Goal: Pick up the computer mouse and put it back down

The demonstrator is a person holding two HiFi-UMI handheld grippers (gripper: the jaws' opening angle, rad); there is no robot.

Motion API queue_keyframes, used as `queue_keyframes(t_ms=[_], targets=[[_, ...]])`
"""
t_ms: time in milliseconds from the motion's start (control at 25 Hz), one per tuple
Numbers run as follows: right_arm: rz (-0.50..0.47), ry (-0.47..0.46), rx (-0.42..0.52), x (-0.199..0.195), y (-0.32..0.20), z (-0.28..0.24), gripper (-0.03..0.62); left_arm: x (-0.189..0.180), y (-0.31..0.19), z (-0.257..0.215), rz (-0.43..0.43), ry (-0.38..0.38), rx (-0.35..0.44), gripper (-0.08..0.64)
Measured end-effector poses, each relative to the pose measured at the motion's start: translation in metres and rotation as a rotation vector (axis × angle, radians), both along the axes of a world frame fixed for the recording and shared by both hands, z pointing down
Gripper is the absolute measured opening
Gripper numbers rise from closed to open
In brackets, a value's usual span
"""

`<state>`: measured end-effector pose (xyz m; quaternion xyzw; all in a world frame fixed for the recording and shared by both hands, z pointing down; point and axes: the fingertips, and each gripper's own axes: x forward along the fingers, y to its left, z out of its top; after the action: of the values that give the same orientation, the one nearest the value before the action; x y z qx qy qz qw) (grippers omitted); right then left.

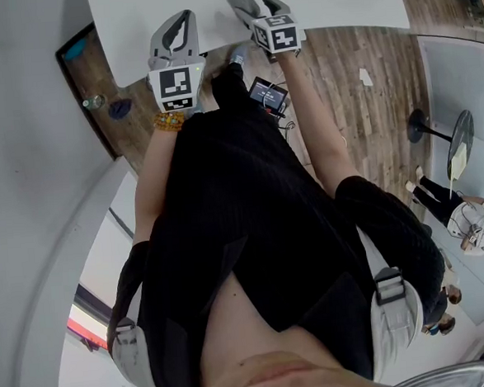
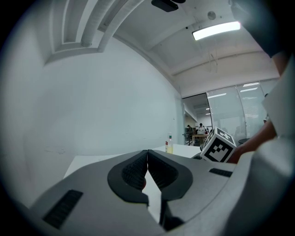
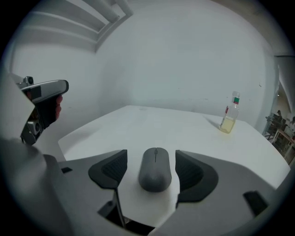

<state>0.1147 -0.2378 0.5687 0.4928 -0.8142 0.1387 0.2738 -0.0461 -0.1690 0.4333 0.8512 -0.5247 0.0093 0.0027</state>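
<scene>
A dark grey computer mouse (image 3: pixel 155 169) lies flat on the white table (image 3: pixel 152 124). My right gripper (image 3: pixel 153 171) is open around it, one jaw on each side, with a narrow gap between each pad and the mouse. My left gripper (image 2: pixel 147 166) is shut with nothing in it and is held above the table, to the left of the right one. In the head view both grippers, left (image 1: pixel 175 38) and right (image 1: pixel 254 6), reach over the table's near edge, and the mouse is hidden there.
A small bottle of yellowish liquid (image 3: pixel 229 119) stands at the table's far right, near a pale wall. A small device with cables (image 1: pixel 267 94) lies on the wooden floor below. A person (image 1: pixel 467 214) sits by a round table (image 1: pixel 460 144) at the right.
</scene>
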Motion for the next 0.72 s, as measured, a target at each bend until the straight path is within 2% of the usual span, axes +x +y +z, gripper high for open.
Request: queue_keyframes(t_ms=[480,720], targets=[[0.003,-0.109,0.15,-0.008,0.041,-0.069,0.293,0.013,0.036,-0.006,0.025,0.01,0.011,0.014],[-0.065,-0.138,0.273,-0.01,0.066,-0.095,0.291,0.021,0.046,-0.004,0.015,0.009,0.018,0.014]])
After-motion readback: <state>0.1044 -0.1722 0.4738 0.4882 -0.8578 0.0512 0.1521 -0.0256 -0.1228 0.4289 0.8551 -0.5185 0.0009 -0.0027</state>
